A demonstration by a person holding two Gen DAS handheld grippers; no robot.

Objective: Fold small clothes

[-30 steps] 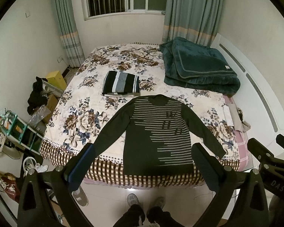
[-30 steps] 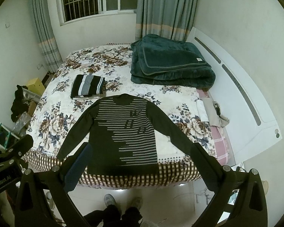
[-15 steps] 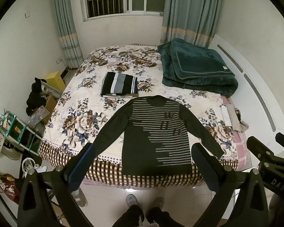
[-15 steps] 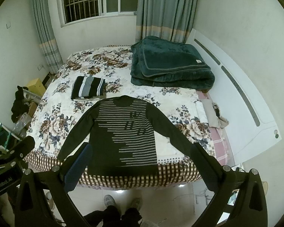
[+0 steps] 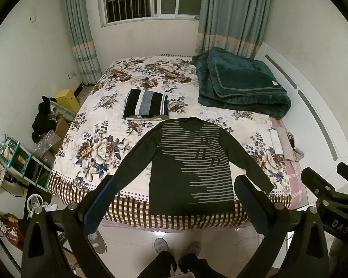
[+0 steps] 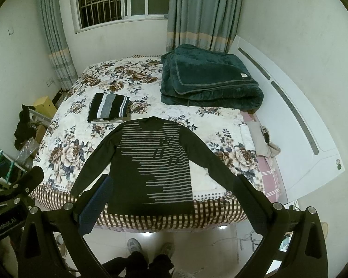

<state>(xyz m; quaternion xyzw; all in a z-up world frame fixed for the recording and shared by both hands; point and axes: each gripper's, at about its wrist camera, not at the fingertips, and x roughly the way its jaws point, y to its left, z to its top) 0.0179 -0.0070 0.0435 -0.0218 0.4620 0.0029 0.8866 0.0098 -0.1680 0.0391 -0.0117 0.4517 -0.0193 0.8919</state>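
Sweater [image 5: 192,162] lies flat, face up, at the near edge of the bed [image 5: 99,143], sleeves spread out to both sides, hem hanging a bit over the checked border; collar points twd the window. Looks like thin knit: prob. light, soft, floppy, won't hold shape when lifted, may stretch or slide on the floral cover. Best grab pts, imo: cuff or shoulder seam for sleeve folds, then hem corners for the body fold; pinch a single layer edge, not mid-panel. Left tongs [image 5: 174,199] spread wide, nothing btwn them, hovering off the bed over the floor. Right tongs [image 6: 171,199] same: spread, empty, short of the hem. Striped folded stack [image 5: 146,104] sits just beyond the collar, w/ green blanket [image 5: 241,85] further back right. Left wrist view shows more of the clutter beside the bed, incl. teal shelf [image 5: 23,164] and the right tool's body at frame edge; right wrist view shows more of the white headboard [image 6: 290,115] and the left tool's body instead.
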